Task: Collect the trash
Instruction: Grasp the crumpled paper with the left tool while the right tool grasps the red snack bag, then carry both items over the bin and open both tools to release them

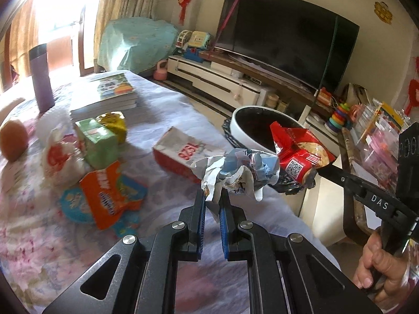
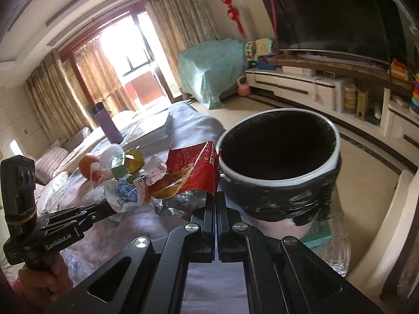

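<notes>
My left gripper (image 1: 212, 198) is shut on a crumpled white and blue wrapper (image 1: 241, 172) and holds it above the table. My right gripper (image 2: 216, 196) is shut on a torn red snack bag (image 2: 193, 172), which also shows in the left wrist view (image 1: 301, 154). Both pieces hang close to the rim of a white bin with a black liner (image 2: 277, 180), which stands just past the table edge (image 1: 251, 130). The left gripper with its wrapper (image 2: 125, 193) shows at the left of the right wrist view.
On the flowered tablecloth (image 1: 162, 104) lie a red and white carton (image 1: 178, 154), an orange snack packet (image 1: 110, 193), a green box (image 1: 97, 141), a yellow wrapper (image 1: 115, 123), an orange (image 1: 13, 141), a stack of books (image 1: 104, 96) and a purple flask (image 1: 42, 78). A TV stand (image 1: 222, 78) is behind.
</notes>
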A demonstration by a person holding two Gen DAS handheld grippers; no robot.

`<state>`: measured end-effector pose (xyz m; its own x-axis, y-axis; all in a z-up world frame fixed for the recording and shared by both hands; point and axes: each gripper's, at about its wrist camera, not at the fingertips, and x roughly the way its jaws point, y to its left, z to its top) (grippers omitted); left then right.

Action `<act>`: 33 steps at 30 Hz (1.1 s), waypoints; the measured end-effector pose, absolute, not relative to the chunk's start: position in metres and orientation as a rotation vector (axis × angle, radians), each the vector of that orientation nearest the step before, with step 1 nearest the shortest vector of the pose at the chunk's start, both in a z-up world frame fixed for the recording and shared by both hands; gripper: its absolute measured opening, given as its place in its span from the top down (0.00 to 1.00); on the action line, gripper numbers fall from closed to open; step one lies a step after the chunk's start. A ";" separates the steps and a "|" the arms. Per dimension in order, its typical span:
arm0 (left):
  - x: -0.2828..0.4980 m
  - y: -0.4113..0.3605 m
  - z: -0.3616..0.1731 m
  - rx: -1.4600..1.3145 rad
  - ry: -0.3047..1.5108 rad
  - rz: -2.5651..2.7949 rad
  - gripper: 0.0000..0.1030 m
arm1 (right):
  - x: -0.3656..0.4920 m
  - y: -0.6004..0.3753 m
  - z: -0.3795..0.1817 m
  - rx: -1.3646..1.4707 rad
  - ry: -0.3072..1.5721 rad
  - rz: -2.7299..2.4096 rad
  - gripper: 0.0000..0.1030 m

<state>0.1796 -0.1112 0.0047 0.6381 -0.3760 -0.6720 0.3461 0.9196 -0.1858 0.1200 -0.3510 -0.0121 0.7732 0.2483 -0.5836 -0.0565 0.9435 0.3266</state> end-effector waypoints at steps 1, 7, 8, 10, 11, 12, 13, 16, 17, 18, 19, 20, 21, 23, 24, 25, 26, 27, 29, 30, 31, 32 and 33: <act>0.182 -0.115 0.005 -0.038 0.777 -0.416 0.92 | 0.121 -0.355 -0.012 0.305 0.668 0.160 1.00; 0.199 -0.132 0.007 -0.020 0.773 -0.441 0.92 | 0.123 -0.373 -0.012 0.325 0.661 0.121 1.00; 0.202 -0.136 0.006 -0.017 0.772 -0.444 0.92 | 0.123 -0.376 -0.012 0.327 0.662 0.116 1.00; 0.207 -0.143 0.006 -0.011 0.772 -0.450 0.92 | 0.125 -0.382 -0.012 0.334 0.659 0.105 1.00; 0.210 -0.146 0.006 -0.007 0.772 -0.455 0.92 | 0.126 -0.386 -0.012 0.336 0.658 0.099 1.00; 0.211 -0.150 0.006 -0.004 0.771 -0.458 0.92 | 0.126 -0.389 -0.011 0.338 0.657 0.093 1.00; 0.214 -0.153 0.006 0.000 0.770 -0.461 0.92 | 0.127 -0.392 -0.011 0.340 0.655 0.088 1.00; 0.224 -0.165 0.004 0.009 0.772 -0.473 0.92 | 0.129 -0.399 -0.011 0.341 0.652 0.074 1.00; 0.225 -0.170 0.003 0.013 0.772 -0.474 0.91 | 0.130 -0.401 -0.011 0.342 0.653 0.071 1.00; 0.228 -0.174 0.002 0.017 0.773 -0.474 0.91 | 0.132 -0.403 -0.012 0.341 0.654 0.068 1.00; 0.231 -0.177 0.002 0.022 0.776 -0.477 0.91 | 0.133 -0.405 -0.012 0.340 0.655 0.063 1.00; 0.235 -0.180 0.002 0.024 0.778 -0.479 0.91 | 0.135 -0.407 -0.012 0.341 0.658 0.058 1.00; 0.239 -0.183 0.001 0.026 0.780 -0.481 0.91 | 0.137 -0.409 -0.013 0.343 0.659 0.055 1.00; 0.245 -0.190 0.001 0.029 0.781 -0.484 0.91 | 0.138 -0.414 -0.013 0.345 0.660 0.047 1.00; 0.248 -0.193 0.001 0.031 0.780 -0.485 0.91 | 0.139 -0.415 -0.012 0.344 0.659 0.043 1.00; 0.250 -0.195 0.001 0.034 0.779 -0.487 0.91 | 0.142 -0.419 -0.012 0.345 0.659 0.039 1.00; 0.254 -0.198 0.000 0.036 0.780 -0.489 0.91 | 0.143 -0.420 -0.012 0.344 0.659 0.036 1.00; 0.257 -0.201 0.000 0.039 0.782 -0.490 0.91 | 0.144 -0.421 -0.011 0.343 0.659 0.032 1.00; 0.264 -0.207 -0.001 0.045 0.784 -0.493 0.91 | 0.147 -0.424 -0.011 0.338 0.662 0.027 1.00; 0.267 -0.210 -0.002 0.048 0.785 -0.494 0.91 | 0.150 -0.425 -0.011 0.336 0.664 0.024 1.00; 0.270 -0.212 -0.002 0.052 0.786 -0.495 0.91 | 0.152 -0.427 -0.011 0.333 0.667 0.021 1.00; 0.273 -0.215 -0.003 0.056 0.788 -0.496 0.91 | 0.153 -0.428 -0.012 0.332 0.669 0.018 1.00; 0.275 -0.218 -0.003 0.058 0.790 -0.496 0.91 | 0.154 -0.429 -0.012 0.333 0.671 0.015 1.00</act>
